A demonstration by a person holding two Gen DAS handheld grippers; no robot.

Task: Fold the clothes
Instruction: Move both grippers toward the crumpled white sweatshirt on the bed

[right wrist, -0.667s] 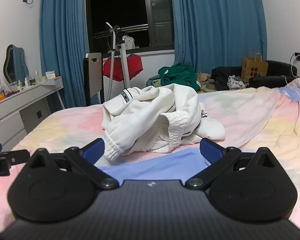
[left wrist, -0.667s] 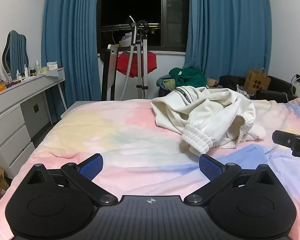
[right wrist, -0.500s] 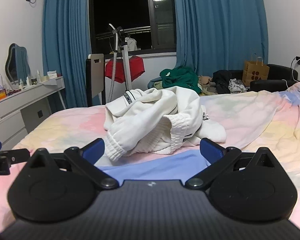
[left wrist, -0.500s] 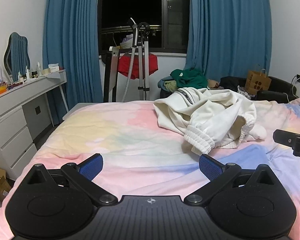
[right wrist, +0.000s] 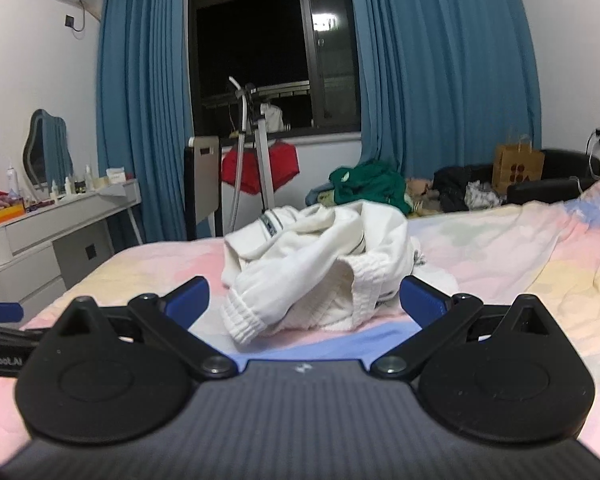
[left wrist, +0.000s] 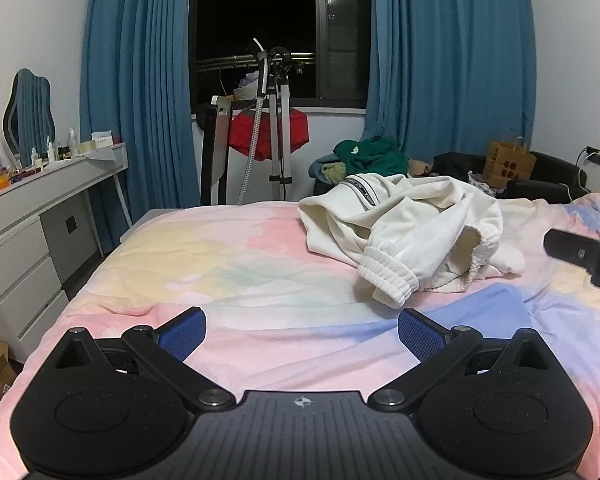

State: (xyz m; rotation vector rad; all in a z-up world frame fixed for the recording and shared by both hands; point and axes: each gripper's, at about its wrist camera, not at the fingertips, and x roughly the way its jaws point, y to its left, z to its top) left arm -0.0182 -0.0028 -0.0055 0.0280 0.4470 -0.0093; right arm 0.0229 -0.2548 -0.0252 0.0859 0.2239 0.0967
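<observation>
Two handheld grippers hover with jaws spread wide and empty over a pastel bed, aimed at one crumpled white garment.

Left gripper [left wrist: 302, 330] sits nearer than the garment and to its left; right gripper [right wrist: 304, 296] frames the white garment [right wrist: 320, 268], its ribbed cuff [right wrist: 242, 320] closest. One garment lies bunched on the bedspread [left wrist: 220, 264]. Likely risk: pinching several bunched layers, or bedspread with them, dragging the heap instead of spreading it. Beyond it, a clothes pile [left wrist: 364, 158], two curtains.
</observation>
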